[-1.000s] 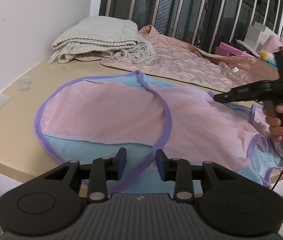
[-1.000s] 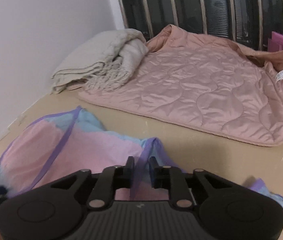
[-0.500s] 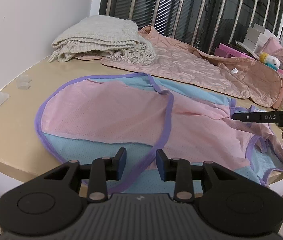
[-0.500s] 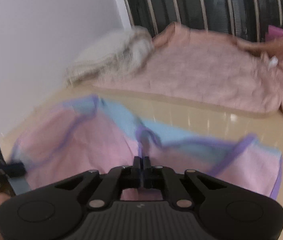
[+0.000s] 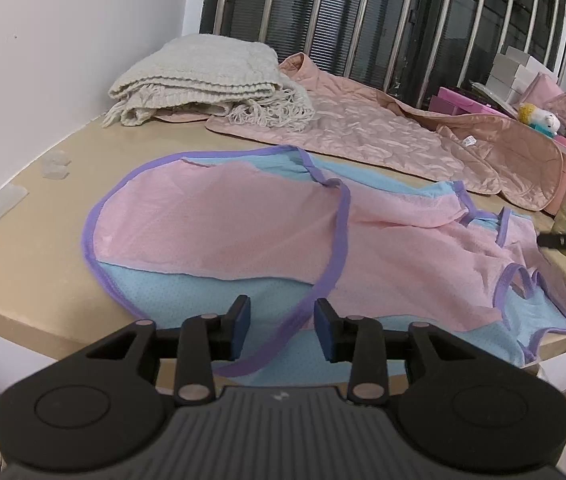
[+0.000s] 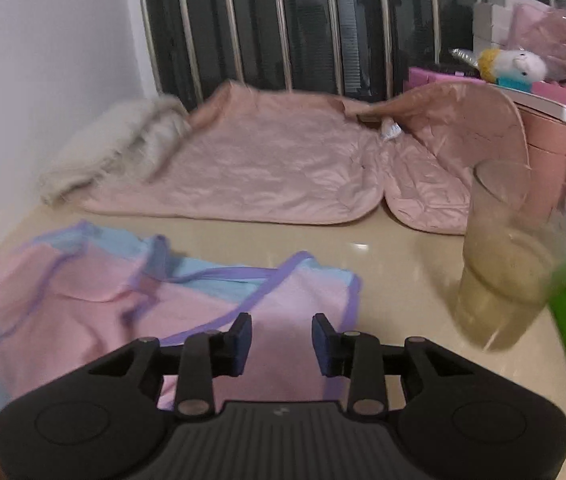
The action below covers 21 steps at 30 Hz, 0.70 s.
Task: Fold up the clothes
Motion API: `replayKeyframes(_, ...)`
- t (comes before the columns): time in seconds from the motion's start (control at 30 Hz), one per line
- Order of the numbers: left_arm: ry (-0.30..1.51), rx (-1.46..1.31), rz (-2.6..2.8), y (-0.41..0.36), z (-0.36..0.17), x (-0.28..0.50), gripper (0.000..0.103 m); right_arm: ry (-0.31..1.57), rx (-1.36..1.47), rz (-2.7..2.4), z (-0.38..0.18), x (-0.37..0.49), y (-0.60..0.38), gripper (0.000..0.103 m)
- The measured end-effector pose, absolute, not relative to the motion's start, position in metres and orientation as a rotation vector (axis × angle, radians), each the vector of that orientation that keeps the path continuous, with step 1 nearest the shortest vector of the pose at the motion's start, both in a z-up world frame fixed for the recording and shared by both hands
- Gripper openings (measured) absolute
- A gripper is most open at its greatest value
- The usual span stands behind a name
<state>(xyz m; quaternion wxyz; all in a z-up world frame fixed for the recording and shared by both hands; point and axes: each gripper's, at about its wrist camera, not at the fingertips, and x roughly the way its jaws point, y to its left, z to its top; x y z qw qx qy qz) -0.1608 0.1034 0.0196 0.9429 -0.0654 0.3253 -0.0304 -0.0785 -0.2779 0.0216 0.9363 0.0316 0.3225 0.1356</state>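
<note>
On the beige table (image 5: 23, 264) our pink-and-blue garment (image 5: 267, 240) lies spread, no fold made, left gripper (image 5: 282, 330) and right gripper (image 6: 281, 340) wide apart, empty.

The garment (image 5: 267, 236) was thin perforated mesh cloth; the jacket (image 5: 367, 140) was glossy quilted; the blanket (image 5: 203, 72) rough knit; the counter (image 6: 399, 264) smooth, shiny.

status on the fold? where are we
Done: the pink-and-blue garment is spread on the table, one side flap laid across it. In hand: nothing; left claw and right claw are both open, hovering at its near edge. Left: the remaining folds. The quilted pink jacket behind lies unfolded; the cream blanket is already folded.
</note>
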Motion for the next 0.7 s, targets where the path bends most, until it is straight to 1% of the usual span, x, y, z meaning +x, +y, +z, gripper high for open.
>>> replayKeyframes(0.07,0.666,-0.127,-0.065,0.101,0.020,-0.159,0.043,0.663,0.020,0.301,0.013,-0.087,-0.269,0.030)
replayKeyframes(0.1,0.665,-0.123,-0.063,0.100,0.020,-0.158,0.043,0.663,-0.016,0.285,0.010,-0.089,-0.267,0.016)
replayKeyframes(0.13,0.666,-0.122,-0.061,0.099,0.020,-0.157,0.043,0.661,-0.056,0.260,0.008,-0.091,-0.265,0.009)
replayKeyframes(0.17,0.666,-0.122,-0.058,0.098,0.020,-0.157,0.043,0.658,-0.095,0.235,0.005,-0.092,-0.262,0.006)
replayKeyframes(0.3,0.671,-0.140,-0.088,0.096,0.020,-0.157,0.043,0.697,-0.093,0.099,0.014,-0.085,-0.273,0.009)
replayKeyframes(0.33,0.671,-0.133,-0.085,0.094,0.020,-0.157,0.043,0.683,-0.088,0.080,0.016,-0.087,-0.275,0.009)
replayKeyframes(0.37,0.671,-0.129,-0.083,0.093,0.020,-0.157,0.043,0.659,-0.080,0.082,0.020,-0.093,-0.275,0.012)
replayKeyframes(0.4,0.673,-0.136,-0.090,0.094,0.020,-0.157,0.043,0.629,-0.056,0.111,0.026,-0.101,-0.277,0.013)
replayKeyframes(0.43,0.674,-0.144,-0.097,0.094,0.020,-0.158,0.043,0.616,-0.027,0.152,0.031,-0.109,-0.281,0.016)
replayKeyframes(0.47,0.676,-0.151,-0.103,0.094,0.021,-0.158,0.043,0.607,0.004,0.195,0.036,-0.117,-0.286,0.021)
replayKeyframes(0.5,0.677,-0.159,-0.110,0.095,0.021,-0.158,0.043,0.601,0.015,0.224,0.039,-0.125,-0.289,0.023)
replayKeyframes(0.63,0.668,-0.177,-0.133,0.093,0.019,-0.158,0.043,0.618,-0.061,0.294,0.040,-0.164,-0.286,0.023)
replayKeyframes(0.7,0.666,-0.167,-0.139,0.092,0.019,-0.157,0.043,0.624,-0.046,0.339,0.034,-0.174,-0.283,0.023)
